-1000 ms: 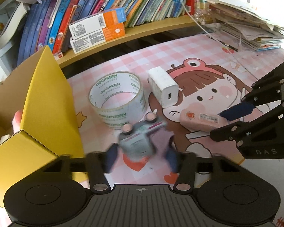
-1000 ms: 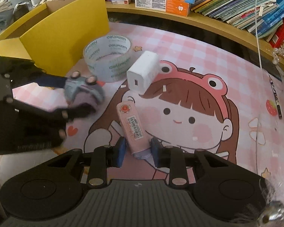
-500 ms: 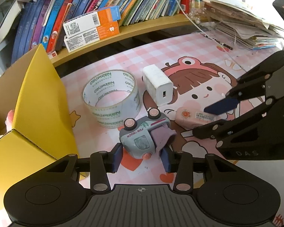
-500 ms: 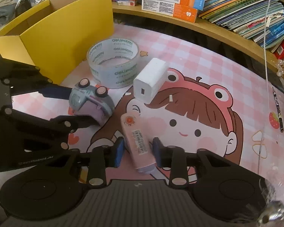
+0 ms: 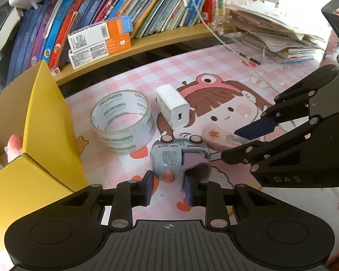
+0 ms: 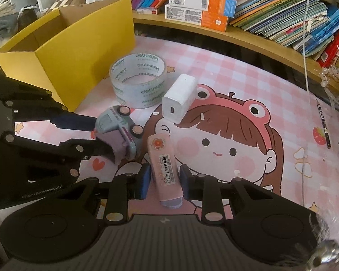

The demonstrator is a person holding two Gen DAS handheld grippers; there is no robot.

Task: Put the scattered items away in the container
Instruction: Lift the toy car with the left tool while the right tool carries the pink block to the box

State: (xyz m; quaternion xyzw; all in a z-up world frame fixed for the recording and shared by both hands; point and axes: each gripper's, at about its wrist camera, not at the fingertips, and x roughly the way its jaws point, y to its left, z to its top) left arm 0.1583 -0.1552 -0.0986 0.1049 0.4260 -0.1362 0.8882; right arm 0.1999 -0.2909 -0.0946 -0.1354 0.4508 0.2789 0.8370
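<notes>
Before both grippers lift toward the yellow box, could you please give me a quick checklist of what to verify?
1. Left gripper on toy truck: its jaws have just been closing, pads against its sides: ok.
2. Right gripper shut on pink eraser: ok.
3. Yellow box open on top: ok.
4. Space inside the box: cannot tell.
5. Tape roll and white charger clear of both grippers: ok.
</notes>
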